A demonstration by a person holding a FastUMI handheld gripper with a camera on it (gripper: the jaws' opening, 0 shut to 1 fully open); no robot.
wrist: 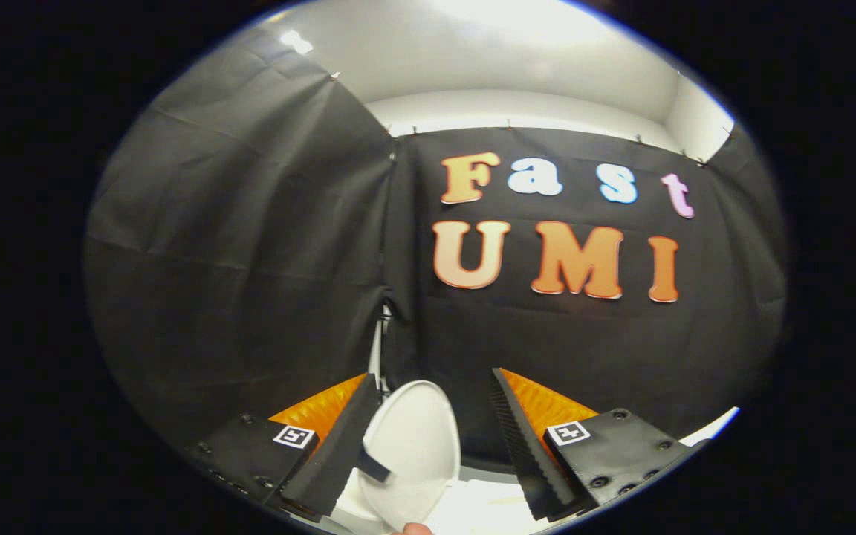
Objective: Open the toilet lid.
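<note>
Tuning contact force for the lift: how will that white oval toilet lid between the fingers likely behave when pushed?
The white oval toilet lid stands raised on edge without sagging, so it is probably stiff, moulded plastic. Its glossy face looks smooth, so a finger may slide on it. The gripper is open, with the lid close beside one finger; whether they touch is unclear. Unclamped, the lid might swing back down.

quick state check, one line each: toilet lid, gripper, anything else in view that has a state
toilet lid: raised, standing on edge between the fingers, against the left one and apart from the right one
gripper: open, fingers spread wide, not clamped on the lid
toilet: white surface showing below the lid, uncovered there
booth cloth: hanging, creased, a gap at the seam beyond the lid
</note>
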